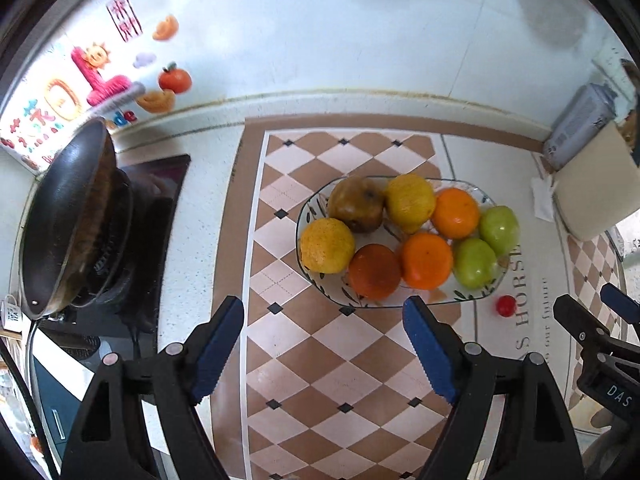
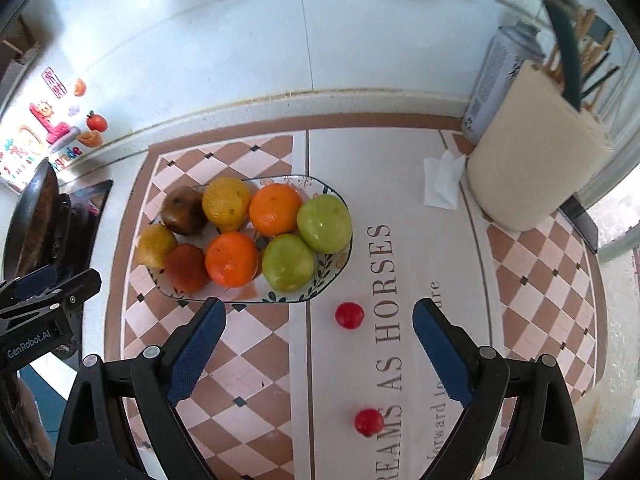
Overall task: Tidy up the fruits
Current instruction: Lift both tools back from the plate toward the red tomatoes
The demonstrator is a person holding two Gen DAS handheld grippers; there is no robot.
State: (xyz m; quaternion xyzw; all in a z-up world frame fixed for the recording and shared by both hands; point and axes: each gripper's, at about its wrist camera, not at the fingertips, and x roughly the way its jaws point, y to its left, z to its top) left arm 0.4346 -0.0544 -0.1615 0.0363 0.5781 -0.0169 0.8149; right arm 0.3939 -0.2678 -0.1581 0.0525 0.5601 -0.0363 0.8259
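Loose fruit: two small round red fruits lie on the printed mat outside the oval glass plate (image 2: 338, 200) of fruit; the farther red fruit (image 2: 349, 315) sits just beside the plate's near rim, the nearer red fruit (image 2: 368, 422) lies well apart from it, closer to you.
Right gripper (image 2: 318, 316): your blue-padded jaws stand spread and empty; both red fruits lie between their lines.
Left gripper (image 1: 324, 314): spread wide, holding nothing, aimed at the checkered mat left of the plate.
Nearer hand: your right, clearly.
Judgement: take the farther red fruit straight ahead, then carry it up and left to the plate.
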